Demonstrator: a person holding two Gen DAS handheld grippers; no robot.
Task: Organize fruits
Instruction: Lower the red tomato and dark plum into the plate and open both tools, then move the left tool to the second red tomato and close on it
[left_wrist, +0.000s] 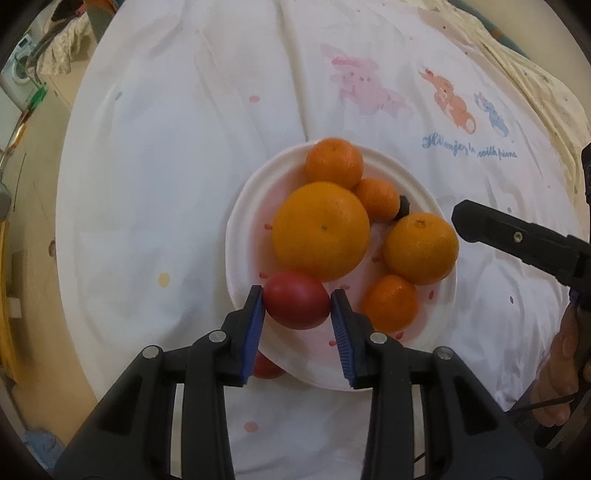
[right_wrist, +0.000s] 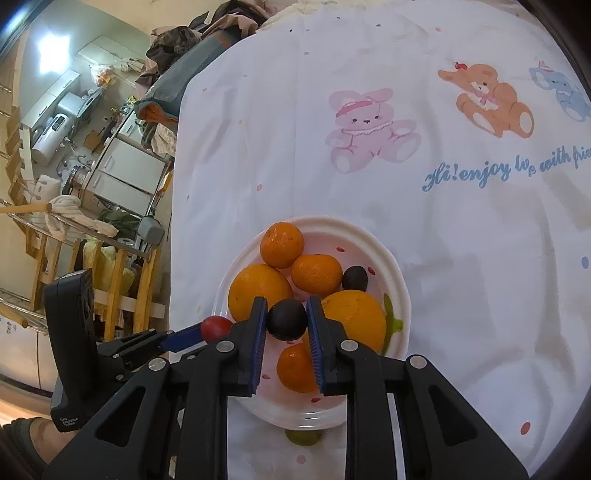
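Note:
A white plate (left_wrist: 240, 206) on the cloth holds several oranges, a large one (left_wrist: 320, 230) in the middle. My left gripper (left_wrist: 296, 301) is shut on a red plum (left_wrist: 295, 304) over the plate's near edge. In the right wrist view my right gripper (right_wrist: 286, 319) is shut on a dark plum (right_wrist: 286, 318) above the plate (right_wrist: 397, 291). A second dark plum (right_wrist: 354, 278) lies on the plate among the oranges (right_wrist: 258, 291). The left gripper's fingers (right_wrist: 181, 338) with the red plum (right_wrist: 216, 328) show at the left.
A white cloth (right_wrist: 369, 166) with printed bears covers the table. Another red fruit (left_wrist: 266, 367) lies on the cloth under the left gripper, just off the plate. A green fruit (right_wrist: 303, 437) peeks out past the plate's near rim. The table edge (right_wrist: 177, 221) drops off to the left.

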